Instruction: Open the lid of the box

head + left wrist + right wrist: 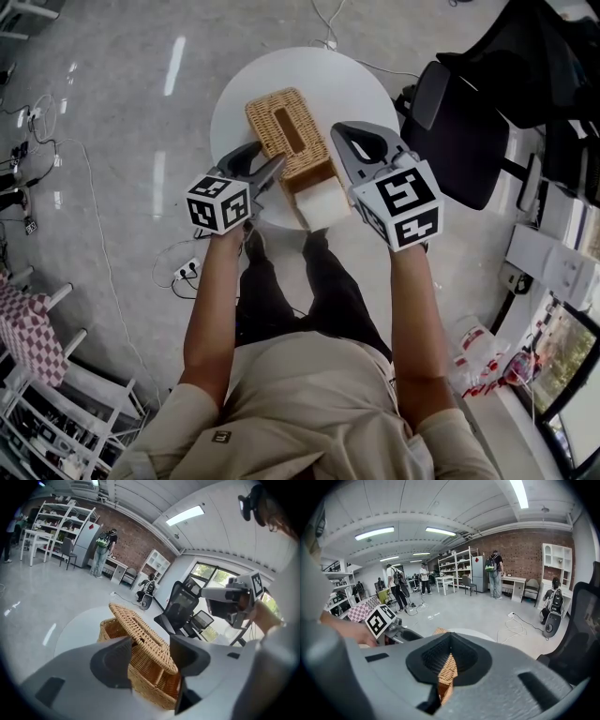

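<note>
Left gripper view: the two fingers (112, 663) of the left gripper (151, 648) stand wide apart and released, with nothing clamped between the pads. The wicker lid (140, 627) lies just beyond the fingertips, framed in the gap between them, and no contact with either pad is visible. The lid sits tilted on the wicker box (150, 684). Its far left edge is raised off the rim, leaving a dark gap that exposes the interior, and its near right edge hangs low over the box wall.

Right gripper view: the fingers (436, 656) of the right gripper (451, 637) are clenched together. A thin sliver of wicker shows through the slit between them, and more wicker shows over the top of the gripper body. The left gripper view places this gripper up and to the right of the box, apart from it.

Head view: the box stands on the near part of a round white table (239, 94), between the two grippers. The left gripper is just beside its left wall and the right gripper is at its right edge. The lid carries an oblong slot in its top. A white block (323, 204) adjoins the near end of the box. A black office chair (459, 131) stands to the right of the table.
</note>
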Motion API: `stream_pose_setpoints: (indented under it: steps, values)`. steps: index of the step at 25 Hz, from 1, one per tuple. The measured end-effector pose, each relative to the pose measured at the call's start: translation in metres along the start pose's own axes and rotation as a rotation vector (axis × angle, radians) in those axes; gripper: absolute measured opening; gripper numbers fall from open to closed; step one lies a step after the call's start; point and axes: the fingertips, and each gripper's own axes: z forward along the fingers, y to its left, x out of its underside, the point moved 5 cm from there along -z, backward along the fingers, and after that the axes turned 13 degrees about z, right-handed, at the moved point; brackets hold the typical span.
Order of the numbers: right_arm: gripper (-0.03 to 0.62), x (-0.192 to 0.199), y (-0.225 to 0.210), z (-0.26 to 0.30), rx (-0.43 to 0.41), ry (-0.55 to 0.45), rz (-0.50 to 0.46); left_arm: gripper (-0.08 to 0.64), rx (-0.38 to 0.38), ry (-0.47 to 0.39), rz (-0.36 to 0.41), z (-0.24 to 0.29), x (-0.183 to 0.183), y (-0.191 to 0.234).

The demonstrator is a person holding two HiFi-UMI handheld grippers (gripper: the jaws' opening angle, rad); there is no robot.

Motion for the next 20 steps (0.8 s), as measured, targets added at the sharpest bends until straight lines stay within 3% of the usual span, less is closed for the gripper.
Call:
stream_pose_setpoints:
  steps: [12, 20]
  values:
    - [-0.004, 0.005, 0.008, -0.006, -0.038, 0.009, -0.032, 0.194, 0.041, -0.047, 0.083, 0.002, -0.041, -0.019]
    - [0.060, 0.009, 0.024, -0.012, -0.121, 0.041, -0.077, 0.150, 0.056, -0.073, 0.115, 0.006, -0.068, -0.033]
